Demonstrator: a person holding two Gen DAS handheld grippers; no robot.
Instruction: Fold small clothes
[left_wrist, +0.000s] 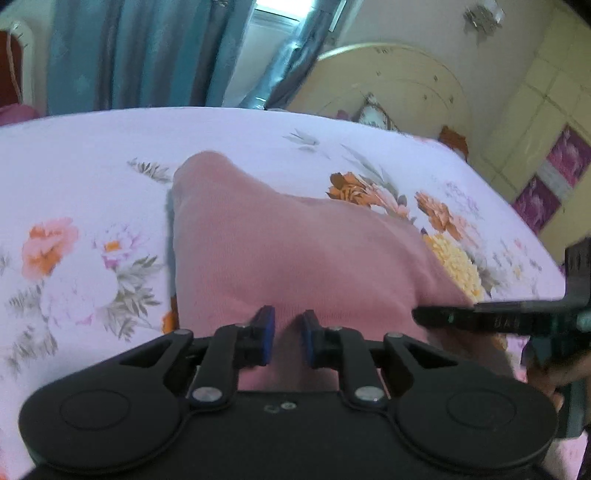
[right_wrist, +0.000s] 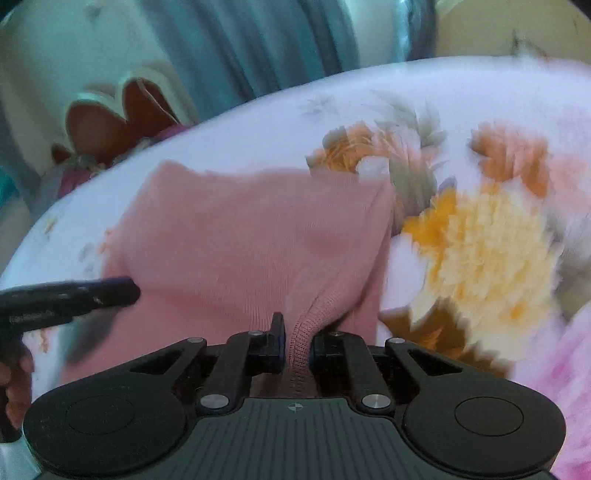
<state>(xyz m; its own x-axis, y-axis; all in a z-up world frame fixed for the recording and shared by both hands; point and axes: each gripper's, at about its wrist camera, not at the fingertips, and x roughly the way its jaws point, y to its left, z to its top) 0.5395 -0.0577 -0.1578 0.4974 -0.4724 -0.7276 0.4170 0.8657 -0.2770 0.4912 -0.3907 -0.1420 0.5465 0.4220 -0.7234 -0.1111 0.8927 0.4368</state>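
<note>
Black and close to the camera, the left tool (left_wrist: 284, 332) pinches a fold of the pink cloth (left_wrist: 280, 243), its blue pads almost together. That view shows the cloth spread toward the far edge of the flowery bed (left_wrist: 92, 155), with a round headboard (left_wrist: 391, 85) behind. Only the right wrist view shows the stitched hem squeezed tight in the right tool (right_wrist: 297, 343). Each view catches the other tool poking in from the side. Flowers look smeared in the right view, and the cloth's near edge is hidden under both tools.
</note>
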